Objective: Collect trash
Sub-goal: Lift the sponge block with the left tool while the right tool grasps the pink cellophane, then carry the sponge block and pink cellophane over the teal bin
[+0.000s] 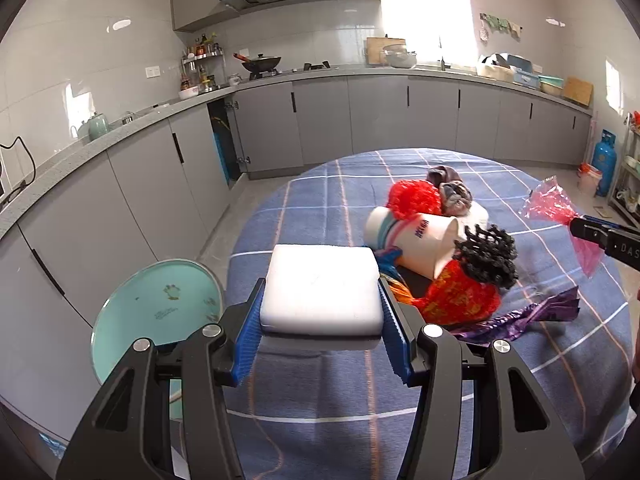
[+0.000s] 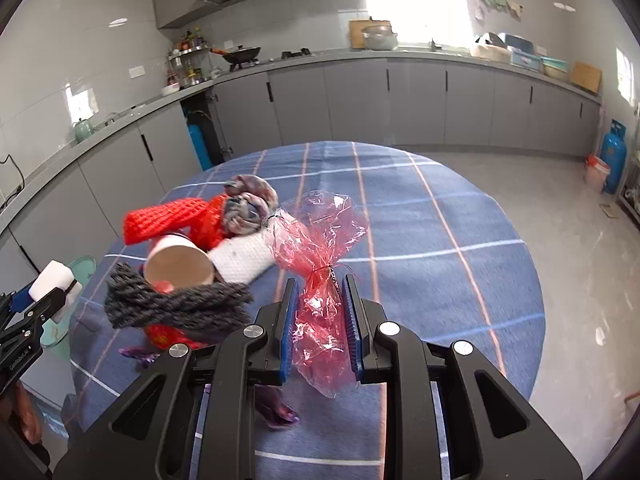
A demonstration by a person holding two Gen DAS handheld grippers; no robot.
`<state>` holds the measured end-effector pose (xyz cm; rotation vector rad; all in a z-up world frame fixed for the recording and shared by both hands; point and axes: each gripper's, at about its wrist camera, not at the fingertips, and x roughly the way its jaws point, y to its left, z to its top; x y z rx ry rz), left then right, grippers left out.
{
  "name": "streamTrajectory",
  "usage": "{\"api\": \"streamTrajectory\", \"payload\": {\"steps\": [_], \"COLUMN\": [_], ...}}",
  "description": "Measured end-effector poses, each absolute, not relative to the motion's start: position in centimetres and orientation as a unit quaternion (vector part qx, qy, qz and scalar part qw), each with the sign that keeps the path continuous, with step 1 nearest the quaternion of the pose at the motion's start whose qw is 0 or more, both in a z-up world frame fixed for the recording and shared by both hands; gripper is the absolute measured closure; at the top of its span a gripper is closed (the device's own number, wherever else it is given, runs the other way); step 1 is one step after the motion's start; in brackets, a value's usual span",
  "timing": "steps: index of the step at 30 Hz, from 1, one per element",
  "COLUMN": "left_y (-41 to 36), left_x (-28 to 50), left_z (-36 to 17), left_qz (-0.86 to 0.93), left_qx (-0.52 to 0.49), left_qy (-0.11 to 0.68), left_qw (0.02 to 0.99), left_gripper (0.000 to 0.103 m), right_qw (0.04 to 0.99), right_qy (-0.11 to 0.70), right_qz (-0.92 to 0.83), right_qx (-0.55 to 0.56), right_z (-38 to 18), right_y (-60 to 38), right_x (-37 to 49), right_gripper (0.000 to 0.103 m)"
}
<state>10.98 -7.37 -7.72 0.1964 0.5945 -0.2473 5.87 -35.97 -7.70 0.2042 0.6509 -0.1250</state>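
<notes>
left gripper (image 1: 320, 312) is clenching a white foam block (image 1: 322, 290) above the table edge, beside the teal bin (image 1: 156, 304) | right gripper (image 2: 320, 312) is pinching a red cellophane wrapper (image 2: 320, 240) over the blue checked tablecloth (image 2: 420, 208) | remaining pile is sitting mid-table: paper cup (image 2: 178, 266), red netting (image 2: 168, 216) | risk: thin cellophane may be slipping from the pads; foam may miss the bin if released too early

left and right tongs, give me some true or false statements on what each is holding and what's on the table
1. The left tongs grip a white foam block. True.
2. The right tongs are empty. False: they pinch a pink cellophane wrapper.
3. The paper cup stands upright. False: it lies on its side in the pile.
4. A dark knitted net lies across the pile near the cup. True.
5. The table has a plain white cloth. False: it is blue plaid.
</notes>
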Motion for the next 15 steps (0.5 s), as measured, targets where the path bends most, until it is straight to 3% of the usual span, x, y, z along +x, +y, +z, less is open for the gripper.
{"api": "streamTrajectory", "payload": {"steps": [15], "left_y": [-3.4], "left_x": [12.8], "left_z": [-5.3], "left_qz": [-0.078], "left_qx": [0.080], "left_qy": [0.268], "left_qw": [0.957], "left_gripper": [0.050], "right_qw": [0.955], "right_qy": [0.287], "right_qz": [0.002], "right_qx": [0.075], "right_z": [-4.7], "right_y": [-30.4], "right_x": [8.6], "right_gripper": [0.080]}}
